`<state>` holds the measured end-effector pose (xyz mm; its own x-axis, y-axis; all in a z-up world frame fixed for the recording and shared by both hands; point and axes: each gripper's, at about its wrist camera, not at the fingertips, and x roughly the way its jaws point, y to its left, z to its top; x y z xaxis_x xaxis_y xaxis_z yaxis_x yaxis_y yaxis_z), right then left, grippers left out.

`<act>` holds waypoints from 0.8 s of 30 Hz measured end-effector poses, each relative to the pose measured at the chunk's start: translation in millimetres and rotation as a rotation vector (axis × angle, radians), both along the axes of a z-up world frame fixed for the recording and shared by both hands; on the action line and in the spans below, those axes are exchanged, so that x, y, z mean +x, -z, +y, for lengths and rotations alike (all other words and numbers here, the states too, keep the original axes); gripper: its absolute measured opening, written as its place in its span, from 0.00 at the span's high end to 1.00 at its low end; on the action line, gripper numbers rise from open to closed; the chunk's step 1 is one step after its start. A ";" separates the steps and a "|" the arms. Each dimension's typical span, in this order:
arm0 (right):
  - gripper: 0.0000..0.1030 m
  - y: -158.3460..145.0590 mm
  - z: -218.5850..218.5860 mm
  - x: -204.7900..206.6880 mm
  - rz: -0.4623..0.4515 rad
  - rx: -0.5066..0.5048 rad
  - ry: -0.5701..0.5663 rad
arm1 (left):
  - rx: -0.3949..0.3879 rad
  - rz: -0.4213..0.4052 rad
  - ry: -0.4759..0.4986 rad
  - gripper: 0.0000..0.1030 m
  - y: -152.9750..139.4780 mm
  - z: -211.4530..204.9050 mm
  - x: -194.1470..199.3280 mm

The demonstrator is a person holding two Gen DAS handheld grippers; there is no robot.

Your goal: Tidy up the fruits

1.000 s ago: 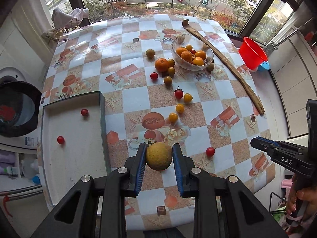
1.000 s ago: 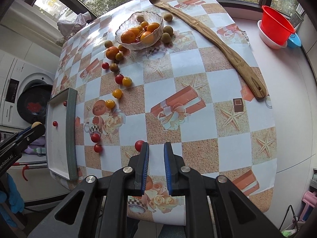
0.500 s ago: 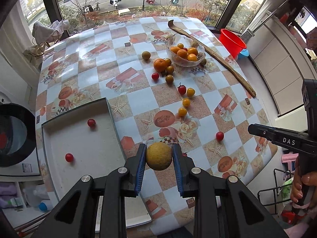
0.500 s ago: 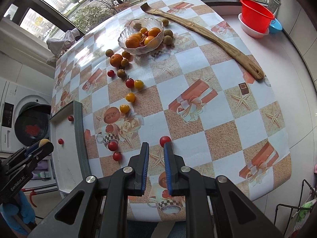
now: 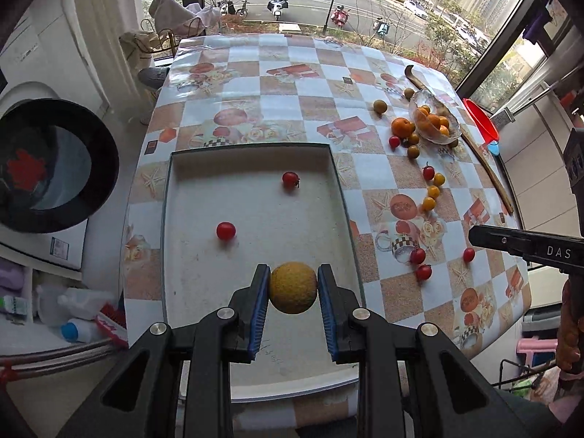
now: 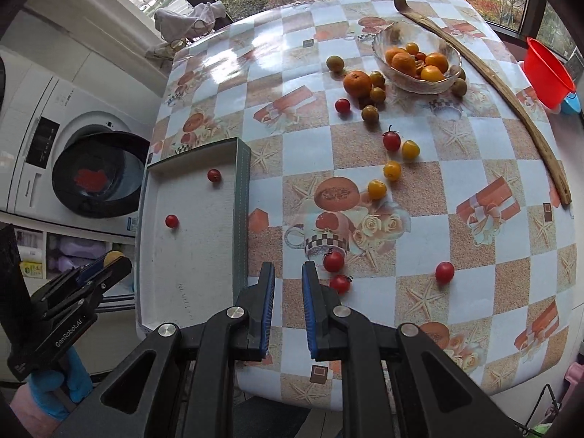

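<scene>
Here the left gripper (image 5: 293, 287) is narrowed onto a rough yellow round fruit (image 5: 293, 287), its 2 blue pads (image 5: 260, 304) pressing the fruit's left and right sides so that it hangs clear above the near part of the shallow white tray (image 5: 189, 255); the tray sits at the left edge of the bench (image 6: 419, 219), and 2 red cherry tomatoes (image 5: 226, 230) lie well apart on its floor, farther in than the held fruit; in the right wrist view the same gripper shows at the lower left, gripped by a hand in a blue glove (image 6: 60, 383), with a sliver of the yellow fruit peeking past its tip; the right gripper (image 6: 288, 304) is drawn in as far as it goes, only a slim gap showing between its pads, and it holds nothing; it hovers over the bench just right of the tray's green-grey wall, with 2 red tomatoes (image 6: 333, 261) lying just right of its right finger and a third (image 6: 444, 272) farther right; a glass bowl (image 6: 401, 36) of oranges stands at the far side, loose fruit scattered between it and the gripper.
</scene>
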<state>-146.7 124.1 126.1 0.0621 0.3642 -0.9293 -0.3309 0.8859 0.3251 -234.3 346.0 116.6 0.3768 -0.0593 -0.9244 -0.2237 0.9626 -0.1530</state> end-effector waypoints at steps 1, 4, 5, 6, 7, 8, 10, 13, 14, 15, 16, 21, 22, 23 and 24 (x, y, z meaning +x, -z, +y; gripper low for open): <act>0.84 2.9 10.3 -0.3 0.007 -0.006 -0.025 | 0.000 0.005 -0.017 0.73 3.4 6.0 -5.6; 0.84 12.6 38.7 -2.0 0.031 -0.014 -0.090 | -0.003 0.026 -0.069 0.73 15.2 22.9 -19.2; 0.84 15.4 47.3 -2.8 0.037 -0.014 -0.108 | -0.007 0.034 -0.085 0.72 19.3 27.7 -22.8; 0.84 17.4 55.4 -4.3 0.041 -0.015 -0.124 | -0.011 0.042 -0.100 0.73 23.6 32.2 -26.7; 0.84 19.7 63.1 -5.4 0.045 -0.015 -0.140 | -0.015 0.049 -0.111 0.73 27.6 35.6 -29.2; 0.84 22.3 70.4 -6.4 0.050 -0.018 -0.155 | -0.018 0.058 -0.119 0.73 32.0 38.1 -30.9; 0.84 27.6 83.8 -8.6 0.058 -0.029 -0.184 | -0.020 0.073 -0.125 0.73 40.7 42.6 -32.1; 0.84 32.4 91.9 -11.0 0.064 -0.037 -0.195 | -0.014 0.088 -0.116 0.73 48.5 43.7 -29.1; 0.84 33.5 89.8 -11.4 0.058 -0.041 -0.192 | -0.017 0.088 -0.111 0.73 49.2 43.8 -27.9; 0.84 34.8 85.3 -10.8 0.049 -0.050 -0.184 | -0.024 0.086 -0.107 0.73 49.2 43.7 -26.1; 0.84 37.0 77.5 -10.2 0.041 -0.062 -0.164 | -0.029 0.086 -0.101 0.73 49.3 43.3 -24.2; 0.40 60.0 -2.2 4.4 0.050 -0.174 0.079 | -0.034 0.084 -0.065 0.73 46.8 39.0 -12.5; 0.31 62.8 -21.8 6.6 0.033 -0.210 0.134 | -0.036 0.084 -0.061 0.73 46.3 38.1 -10.9; 0.31 65.4 -39.4 7.9 0.024 -0.241 0.178 | -0.041 0.085 -0.058 0.73 45.4 38.0 -9.0; 0.31 69.5 -56.3 10.7 0.026 -0.266 0.220 | -0.044 0.086 -0.057 0.73 44.6 37.0 -7.4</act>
